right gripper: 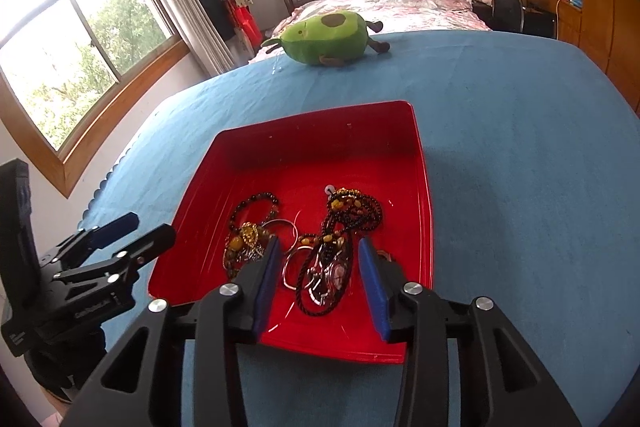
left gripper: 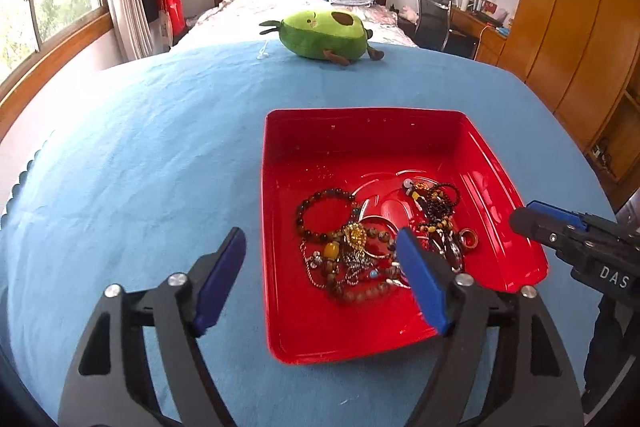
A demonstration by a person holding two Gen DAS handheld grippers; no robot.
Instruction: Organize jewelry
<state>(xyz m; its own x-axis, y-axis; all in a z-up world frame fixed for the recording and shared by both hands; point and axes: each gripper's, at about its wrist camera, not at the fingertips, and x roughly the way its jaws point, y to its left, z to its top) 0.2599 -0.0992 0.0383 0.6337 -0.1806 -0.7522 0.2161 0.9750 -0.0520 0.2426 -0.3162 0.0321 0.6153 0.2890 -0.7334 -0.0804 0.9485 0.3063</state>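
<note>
A red tray [left gripper: 360, 115] [right gripper: 320, 111] sits on the blue cloth with a tangle of jewelry in its near half. The pile holds a dark bead bracelet [left gripper: 324, 213] [right gripper: 256, 207], a black bead necklace [left gripper: 436, 203] [right gripper: 352, 211], a gold pendant [left gripper: 354, 237] [right gripper: 248, 231] and silver bangles [right gripper: 294, 255]. My left gripper [left gripper: 320, 233] [right gripper: 150, 227] hovers over the tray's left rim, jaws wide open, nothing held. My right gripper [right gripper: 319, 242] [left gripper: 532, 215] hangs above the necklace end of the pile. It is open, and its pads [right gripper: 266, 283] are clear of the beads.
A green avocado plush [left gripper: 324, 35] [right gripper: 326, 41] lies at the far edge of the blue cloth [left gripper: 140, 167] [right gripper: 520, 167]. Beyond are a bed, windows on the left and wooden wardrobes on the right. Bare cloth surrounds the tray on every side.
</note>
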